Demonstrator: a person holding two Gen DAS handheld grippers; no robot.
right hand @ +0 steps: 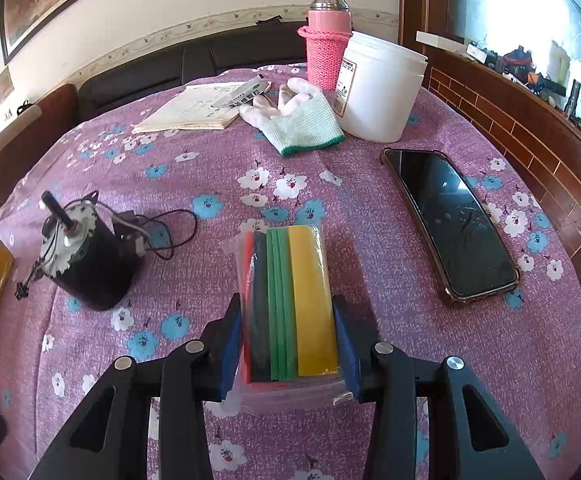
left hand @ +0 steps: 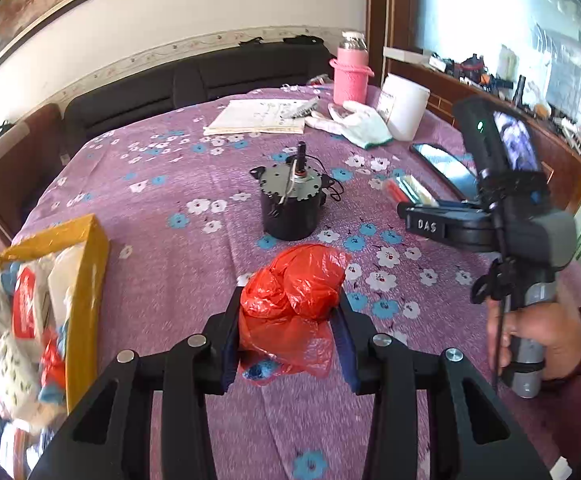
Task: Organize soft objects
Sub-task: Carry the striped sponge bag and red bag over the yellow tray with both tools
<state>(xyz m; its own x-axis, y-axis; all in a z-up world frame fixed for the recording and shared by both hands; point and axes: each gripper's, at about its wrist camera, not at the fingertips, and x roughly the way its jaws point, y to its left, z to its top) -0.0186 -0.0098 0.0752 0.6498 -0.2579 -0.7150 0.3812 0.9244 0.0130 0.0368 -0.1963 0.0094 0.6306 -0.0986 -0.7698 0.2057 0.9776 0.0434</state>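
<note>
My left gripper (left hand: 288, 304) is shut on a crumpled red plastic bag (left hand: 292, 292), held just above the purple flowered tablecloth. My right gripper (right hand: 288, 312) is shut on a clear packet of coloured strips (right hand: 290, 300), red, dark, green and yellow; the same gripper and packet show at the right of the left wrist view (left hand: 406, 192). A yellow box (left hand: 86, 304) holding several soft packets and bags sits at the table's left edge. A white and green knit glove (right hand: 298, 120) lies at the far side of the table.
A black motor with wires (right hand: 90, 256) stands mid-table. A phone (right hand: 450, 220) lies at right. A white tub (right hand: 382, 88), a pink bottle (right hand: 326, 40) and papers (right hand: 194, 108) sit at the back. A dark sofa runs behind the table.
</note>
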